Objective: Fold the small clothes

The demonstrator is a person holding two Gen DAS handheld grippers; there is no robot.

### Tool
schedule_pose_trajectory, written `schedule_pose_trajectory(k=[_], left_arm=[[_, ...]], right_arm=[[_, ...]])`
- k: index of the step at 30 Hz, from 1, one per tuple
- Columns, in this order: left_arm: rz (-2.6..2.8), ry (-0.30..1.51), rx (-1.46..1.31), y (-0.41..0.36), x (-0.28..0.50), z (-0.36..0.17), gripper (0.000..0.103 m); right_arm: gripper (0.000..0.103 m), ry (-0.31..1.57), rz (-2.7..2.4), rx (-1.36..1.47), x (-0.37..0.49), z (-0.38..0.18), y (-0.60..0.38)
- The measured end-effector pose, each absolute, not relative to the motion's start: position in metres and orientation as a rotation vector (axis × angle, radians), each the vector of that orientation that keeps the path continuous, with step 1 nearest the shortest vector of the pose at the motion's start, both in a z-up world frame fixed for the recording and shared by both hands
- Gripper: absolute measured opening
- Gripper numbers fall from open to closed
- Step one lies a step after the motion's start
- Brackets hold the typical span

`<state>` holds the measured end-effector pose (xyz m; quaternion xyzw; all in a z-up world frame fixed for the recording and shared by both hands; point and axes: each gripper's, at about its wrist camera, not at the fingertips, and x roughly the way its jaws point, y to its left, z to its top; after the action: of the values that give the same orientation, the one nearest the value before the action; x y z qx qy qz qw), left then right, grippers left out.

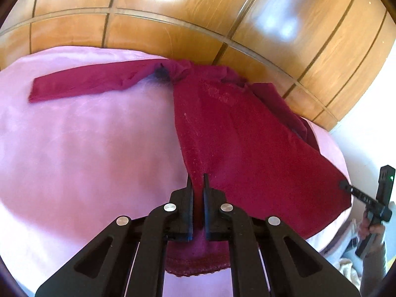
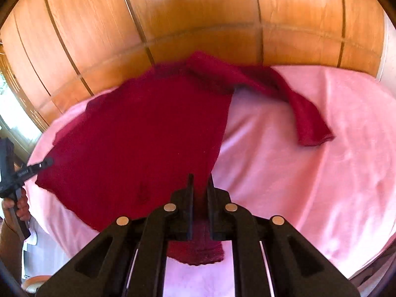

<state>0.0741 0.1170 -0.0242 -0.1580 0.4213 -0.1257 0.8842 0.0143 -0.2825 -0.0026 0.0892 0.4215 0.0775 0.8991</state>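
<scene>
I have left gripper [image 1: 198, 180] and right gripper [image 2: 200, 180] each clamped on hem corners of red top [image 1: 235, 128]; hem raised off pink sheet [image 1: 86, 136], likely for folding upward.

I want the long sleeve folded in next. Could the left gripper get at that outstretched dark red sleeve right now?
Probably not yet: the left gripper is shut on the hem of the dark red long-sleeved top. The outstretched sleeve lies unobstructed on the pink bedcover, so it must release first.
</scene>
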Motion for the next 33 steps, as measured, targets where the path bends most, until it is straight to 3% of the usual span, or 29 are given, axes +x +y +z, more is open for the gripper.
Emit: schedule_pose_trajectory(k=[10, 14, 16, 17, 21, 23, 26, 27, 30, 33], left_arm=[[-0.13, 1.056, -0.287, 0.12, -0.006, -0.079, 0.006], [-0.025, 0.993, -0.333, 0.132, 0.007, -0.07, 0.029], [-0.007, 0.929, -0.334, 0.131, 0.015, -0.056, 0.029], [-0.013, 0.901, -0.336, 0.126, 0.023, -0.049, 0.029], [-0.077, 0.869, -0.294, 0.095, 0.049, -0.04, 0.03], [-0.117, 0.865, -0.259, 0.07, 0.065, -0.043, 0.05], [-0.167, 0.87, -0.207, 0.036, 0.08, -0.051, 0.051], [-0.186, 0.878, -0.191, 0.027, 0.086, -0.055, 0.051], [-0.216, 0.901, -0.109, 0.004, 0.098, -0.068, 0.051], [-0.229, 0.936, -0.049, -0.006, 0.104, -0.083, 0.051]], right_arm=[[0.009, 1.128, 0.186, 0.205, -0.047, -0.096, -0.264], [0.024, 1.023, 0.124, 0.234, -0.031, -0.069, -0.283], [0.052, 0.952, 0.038, 0.233, -0.019, -0.058, -0.3], [0.052, 0.913, -0.018, 0.228, -0.006, -0.052, -0.312], [0.051, 0.84, -0.161, 0.188, 0.056, -0.053, -0.346], [0.048, 0.829, -0.237, 0.11, 0.085, -0.063, -0.347], [0.044, 0.875, -0.31, 0.061, 0.137, -0.085, -0.359], [0.038, 0.913, -0.34, 0.04, 0.155, -0.097, -0.364], [0.005, 0.934, -0.374, 0.011, 0.168, -0.1, -0.375], [0.005, 0.827, -0.369, 0.025, 0.133, -0.058, -0.388]])
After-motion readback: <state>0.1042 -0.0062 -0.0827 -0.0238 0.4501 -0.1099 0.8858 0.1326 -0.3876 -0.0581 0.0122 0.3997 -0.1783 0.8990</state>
